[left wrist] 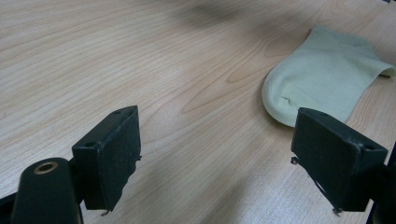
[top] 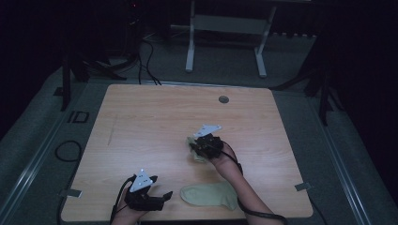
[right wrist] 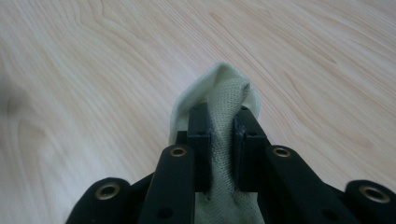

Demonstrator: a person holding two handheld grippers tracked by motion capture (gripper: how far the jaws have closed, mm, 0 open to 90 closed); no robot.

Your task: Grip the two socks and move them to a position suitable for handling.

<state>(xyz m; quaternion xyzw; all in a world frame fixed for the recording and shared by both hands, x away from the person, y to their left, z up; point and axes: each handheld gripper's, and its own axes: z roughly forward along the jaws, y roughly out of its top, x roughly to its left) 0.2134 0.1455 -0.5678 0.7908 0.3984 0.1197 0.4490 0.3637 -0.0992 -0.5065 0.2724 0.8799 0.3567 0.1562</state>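
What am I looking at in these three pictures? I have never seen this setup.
A person at a wooden table holds a hand-operated gripper in each hand. The high view looks down from above; the other two come from cameras riding on each gripper, looking along its black jaws. The right gripper has its jaws pinched on a pale green sock, shown bunched under it in the high view. The left gripper stands open, holding nothing, near a second sock lying flat on the table.
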